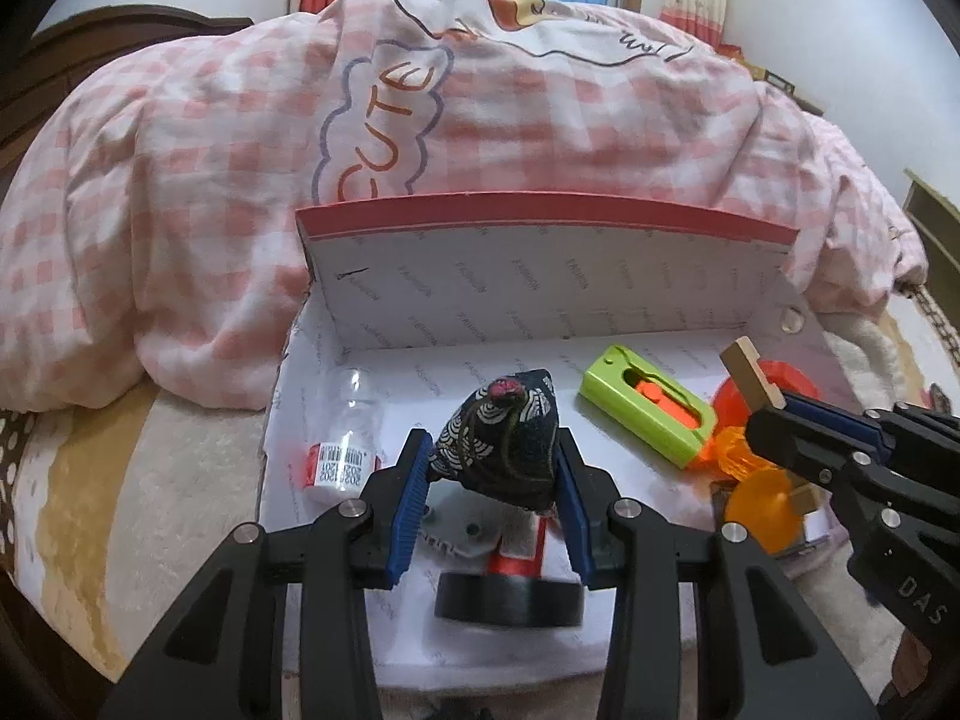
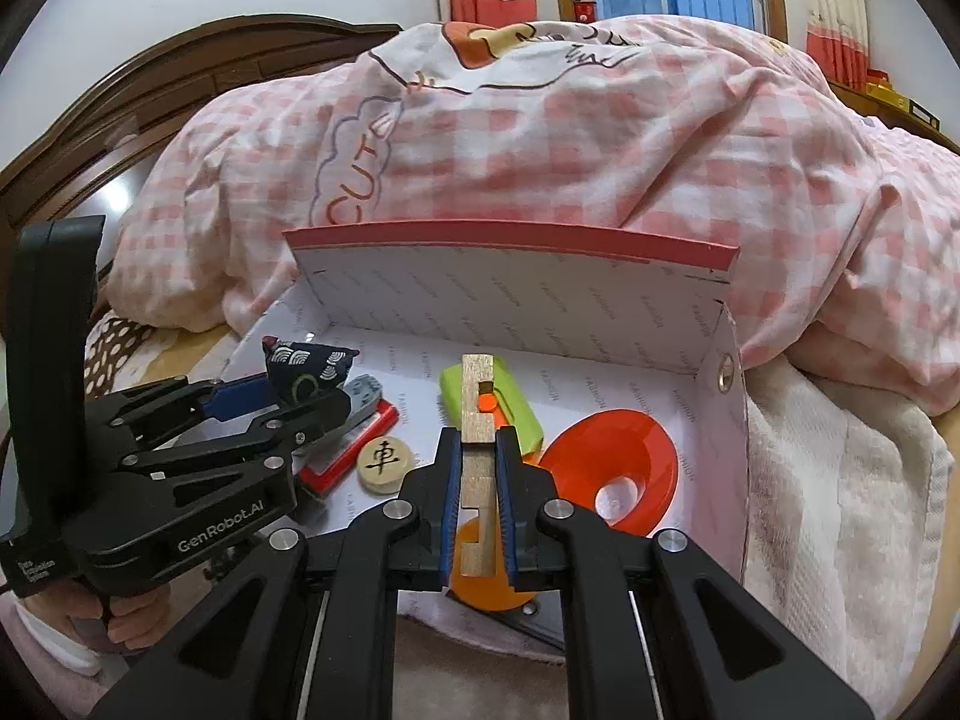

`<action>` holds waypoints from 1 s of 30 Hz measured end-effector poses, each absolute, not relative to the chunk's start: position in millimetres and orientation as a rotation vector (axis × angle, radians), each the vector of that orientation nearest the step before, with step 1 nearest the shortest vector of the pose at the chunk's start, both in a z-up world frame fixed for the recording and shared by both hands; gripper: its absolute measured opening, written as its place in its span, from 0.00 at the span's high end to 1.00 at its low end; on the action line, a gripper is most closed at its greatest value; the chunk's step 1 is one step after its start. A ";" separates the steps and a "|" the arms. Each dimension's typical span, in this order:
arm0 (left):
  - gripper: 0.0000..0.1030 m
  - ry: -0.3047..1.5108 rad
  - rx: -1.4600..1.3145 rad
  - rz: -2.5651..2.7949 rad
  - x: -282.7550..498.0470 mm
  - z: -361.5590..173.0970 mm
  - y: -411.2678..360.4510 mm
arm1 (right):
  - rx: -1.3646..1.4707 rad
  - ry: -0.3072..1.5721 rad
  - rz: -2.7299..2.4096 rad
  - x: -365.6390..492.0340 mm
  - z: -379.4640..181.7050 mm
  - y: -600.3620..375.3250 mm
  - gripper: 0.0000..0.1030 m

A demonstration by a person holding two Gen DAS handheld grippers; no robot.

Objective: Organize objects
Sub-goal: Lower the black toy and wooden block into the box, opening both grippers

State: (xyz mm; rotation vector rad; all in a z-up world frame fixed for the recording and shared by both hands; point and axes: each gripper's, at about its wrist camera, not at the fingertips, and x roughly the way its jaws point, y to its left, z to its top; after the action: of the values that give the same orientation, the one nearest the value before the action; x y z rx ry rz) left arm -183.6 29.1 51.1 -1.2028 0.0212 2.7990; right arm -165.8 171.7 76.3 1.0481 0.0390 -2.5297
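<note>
Two hand-held grippers hover over a white box (image 1: 540, 276) with a red rim, set on a bed in front of a pink checked quilt (image 1: 180, 180). Both carry loads, so the step in hand looks like dropping items into the box.

From the left wrist view, the left gripper (image 1: 495, 480) is about half spread, its blue pads pinching a small dark patterned pouch (image 1: 504, 438) at the view's centre, above the box floor. At 9 o'clock from the pouch lies a clear bottle (image 1: 348, 420); at 2 o'clock lies a green case (image 1: 648, 414).

From the right wrist view, the right gripper (image 2: 478, 498) is pressed nearly together on a slim notched wooden piece (image 2: 477, 420), held upright. At 3 o'clock of it rests a red ring-shaped dish (image 2: 612, 468); at 9 o'clock sits a round wooden chess piece (image 2: 384, 464).

Next, each gripper probably needs to lower towards a free patch of the floor and spread its jaws; the crowded right side calls for care.
</note>
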 end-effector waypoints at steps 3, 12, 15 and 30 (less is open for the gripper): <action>0.60 0.012 -1.232 2.796 -187.7 46.0 30.2 | 1.056 0.032 -2.536 -168.1 71.0 172.4 0.88; 0.39 -0.021 -1.245 2.807 -189.0 43.3 30.4 | 1.012 0.069 -2.557 -164.3 71.2 170.6 0.64; 0.39 -0.018 -1.246 2.809 -187.8 43.2 31.7 | 1.010 0.060 -2.558 -162.4 71.5 171.8 0.63; 0.39 -0.050 -1.208 2.807 -141.5 64.0 23.2 | 0.946 0.060 -2.566 -125.3 89.1 178.0 0.63</action>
State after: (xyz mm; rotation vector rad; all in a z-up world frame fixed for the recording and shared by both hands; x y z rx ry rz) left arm -141.5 23.2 64.0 -1.2085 -0.0501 2.8068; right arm -125.3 178.0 89.1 0.9463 0.0597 -2.5659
